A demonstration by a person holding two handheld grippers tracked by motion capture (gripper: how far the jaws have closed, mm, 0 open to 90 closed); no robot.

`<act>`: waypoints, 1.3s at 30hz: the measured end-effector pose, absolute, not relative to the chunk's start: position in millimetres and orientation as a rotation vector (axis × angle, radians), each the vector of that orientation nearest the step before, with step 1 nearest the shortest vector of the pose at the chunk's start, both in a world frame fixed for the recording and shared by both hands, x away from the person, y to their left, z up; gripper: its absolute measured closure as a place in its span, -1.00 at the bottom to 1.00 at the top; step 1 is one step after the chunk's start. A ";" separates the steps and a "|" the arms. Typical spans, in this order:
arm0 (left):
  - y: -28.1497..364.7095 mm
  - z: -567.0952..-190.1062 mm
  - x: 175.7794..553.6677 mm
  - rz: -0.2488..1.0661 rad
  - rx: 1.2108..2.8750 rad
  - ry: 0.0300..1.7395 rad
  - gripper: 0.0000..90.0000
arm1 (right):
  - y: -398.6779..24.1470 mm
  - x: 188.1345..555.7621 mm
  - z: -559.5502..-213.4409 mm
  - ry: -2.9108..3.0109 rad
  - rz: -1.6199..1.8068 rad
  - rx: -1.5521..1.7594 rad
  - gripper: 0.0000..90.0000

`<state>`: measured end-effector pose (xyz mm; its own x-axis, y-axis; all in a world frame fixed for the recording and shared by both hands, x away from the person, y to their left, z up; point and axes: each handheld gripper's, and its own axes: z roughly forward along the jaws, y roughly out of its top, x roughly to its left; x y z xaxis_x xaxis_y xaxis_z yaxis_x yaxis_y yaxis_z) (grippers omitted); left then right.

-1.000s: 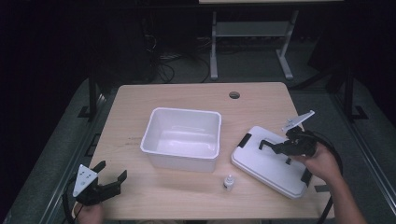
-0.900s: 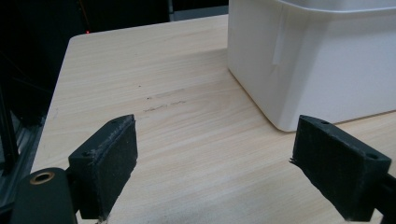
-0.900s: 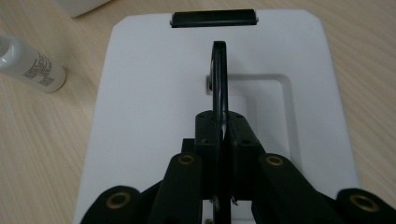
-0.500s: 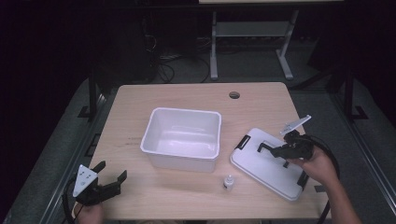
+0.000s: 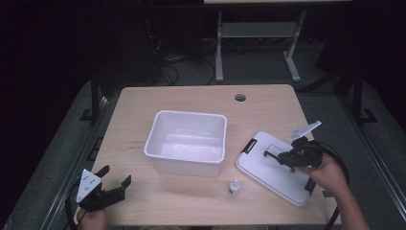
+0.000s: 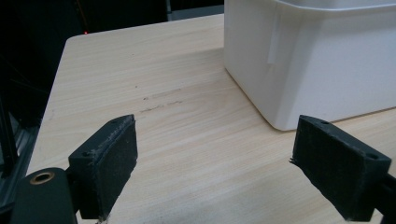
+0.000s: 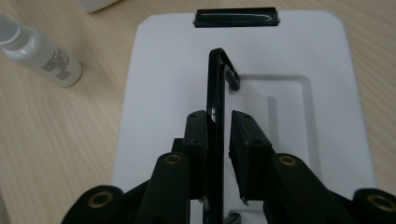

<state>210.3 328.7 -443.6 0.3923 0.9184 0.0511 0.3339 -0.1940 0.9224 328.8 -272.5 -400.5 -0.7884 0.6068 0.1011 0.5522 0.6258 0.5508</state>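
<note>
Two grippers at a light wooden worktop.

High view: white rectangular lid lies flat on the worktop at the right, with a black latch clip at its far-left end and a black carry handle raised along its middle. Right gripper sits over the lid, held by the person's right hand, its tips at the handle. White open-topped plastic bin stands mid-worktop, left of the lid and apart from it. Small white bottle stands upright just off the lid's near-left edge, in front of the bin. Left gripper rests at the near-left corner of the worktop, well apart from the bin, jaws spread wide, nothing between them.

Left gripper view: both black pads stand far apart over bare wood; the bin's white wall is ahead at the right, not touched.

Right gripper view: lid is smooth white with a shallow rectangular recess and a black clip at its far edge. Thin black handle stands on edge and runs between the jaws. Jaws narrow and have just been opening: left pad lies against the handle, right pad stands off with a slim gap. Bottle lies at upper left of this view, beside the lid.
</note>
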 end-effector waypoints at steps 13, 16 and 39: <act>326.8 -443.4 210.5 0.802 1.742 1.095 -0.71 | -268.6 312.3 -390.9 2.739 0.903 0.943 0.45; 326.6 -443.4 210.5 0.803 1.743 1.092 -0.71 | -265.1 308.7 -385.8 2.737 0.905 0.928 0.41; 326.4 -443.4 210.8 0.800 1.745 1.091 -0.71 | -225.6 282.7 -386.3 2.787 0.967 0.795 0.14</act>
<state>210.8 326.4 -443.4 0.4016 0.9139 0.0593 0.3314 -0.2054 0.9209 282.7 -225.6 -386.3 -0.8610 0.5014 0.0856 0.4467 0.6647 0.5989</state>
